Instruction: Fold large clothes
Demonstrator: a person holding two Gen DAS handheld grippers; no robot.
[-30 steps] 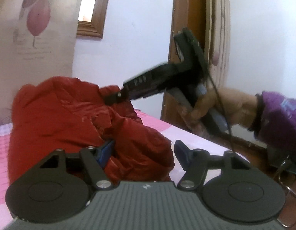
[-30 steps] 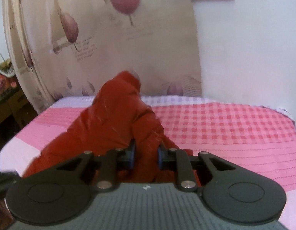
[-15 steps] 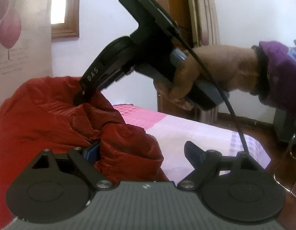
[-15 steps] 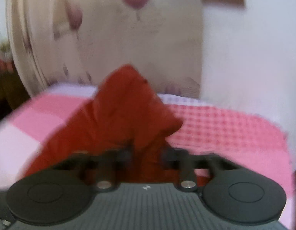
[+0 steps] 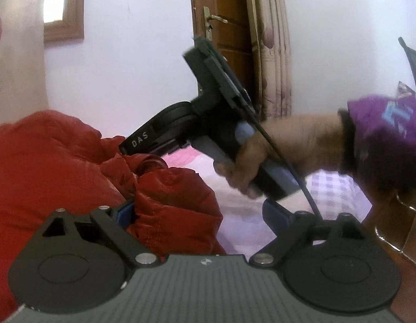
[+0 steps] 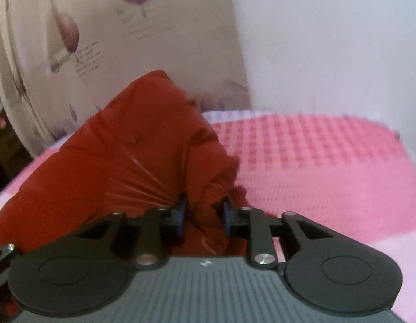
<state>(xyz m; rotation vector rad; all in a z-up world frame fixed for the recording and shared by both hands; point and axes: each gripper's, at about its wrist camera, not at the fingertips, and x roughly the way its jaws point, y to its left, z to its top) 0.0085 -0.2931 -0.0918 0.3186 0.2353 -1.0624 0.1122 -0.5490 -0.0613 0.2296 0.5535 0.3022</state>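
A bulky red padded jacket (image 5: pixel 51 161) lies bunched on the pink checked bed (image 5: pixel 243 223); it also shows in the right wrist view (image 6: pixel 132 145). My left gripper (image 5: pixel 199 212) is open, jaws wide apart, with a fold of the jacket between them against the left finger (image 5: pixel 124 211). My right gripper (image 6: pixel 203 212) is shut on a pinch of the red jacket and holds it up. In the left wrist view the right gripper (image 5: pixel 124 148) reaches into the jacket from the right, held by a hand.
The pink checked bed cover (image 6: pixel 315 167) spreads to the right. A flowered curtain (image 6: pixel 113 40) and white wall stand behind. A wooden door (image 5: pixel 224 40) and a metal chair frame (image 5: pixel 407 215) are to the right of the bed.
The right gripper with its pinch of jacket has come down and moved to the right in the left wrist view. The jacket's top has slumped lower. My left gripper stays open.
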